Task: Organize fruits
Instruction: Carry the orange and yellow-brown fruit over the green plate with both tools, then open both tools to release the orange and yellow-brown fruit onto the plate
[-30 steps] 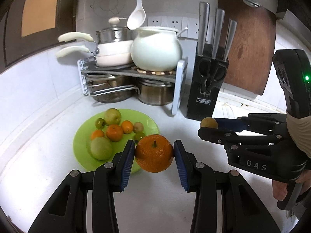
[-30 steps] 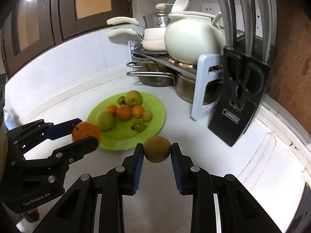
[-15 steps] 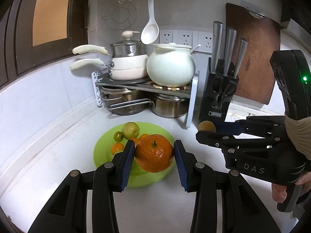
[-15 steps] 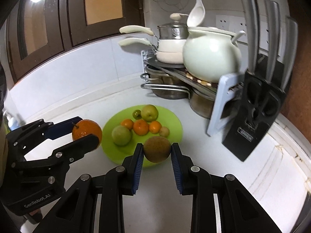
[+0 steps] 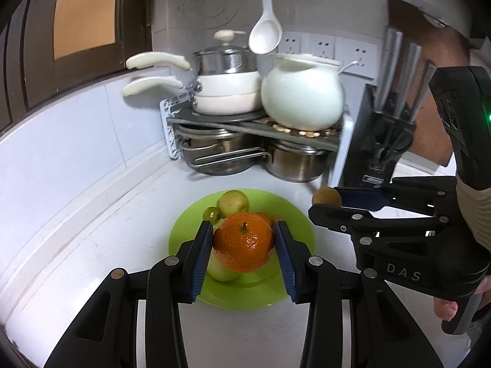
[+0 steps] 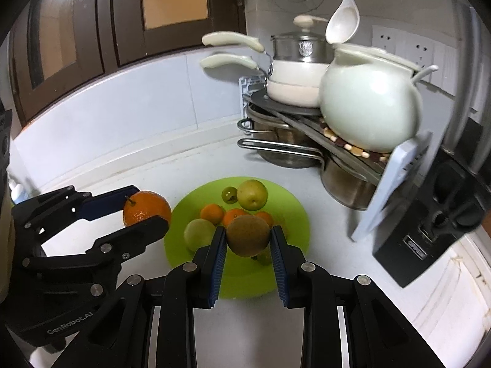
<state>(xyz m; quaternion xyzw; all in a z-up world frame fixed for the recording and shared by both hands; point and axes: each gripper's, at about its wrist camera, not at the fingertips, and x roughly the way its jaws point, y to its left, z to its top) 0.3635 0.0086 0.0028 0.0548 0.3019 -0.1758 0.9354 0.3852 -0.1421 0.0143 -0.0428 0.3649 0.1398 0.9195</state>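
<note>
My left gripper [image 5: 244,245] is shut on a large orange [image 5: 243,246], held above the near part of a green plate [image 5: 294,224]. It also shows in the right wrist view [image 6: 146,211], left of the plate [image 6: 294,211]. My right gripper [image 6: 248,240] is shut on a brown kiwi [image 6: 248,235] above the plate's near side; the kiwi shows in the left wrist view [image 5: 326,197] too. On the plate lie a yellow-green apple [image 6: 252,194], a pale green apple [image 6: 199,233], small oranges [image 6: 211,213] and a small green fruit [image 6: 229,194].
A metal rack [image 5: 254,122] with white pans, a white pot [image 5: 302,92] and steel pots under it stands behind the plate. A black knife block [image 5: 380,141] stands at the right. A white ladle [image 5: 265,30] hangs above. The white counter [image 5: 92,230] curves into the corner.
Both grippers have moved forward and over the green plate, still holding the orange and the kiwi. The rack and pots appear nearer and lower in view.
</note>
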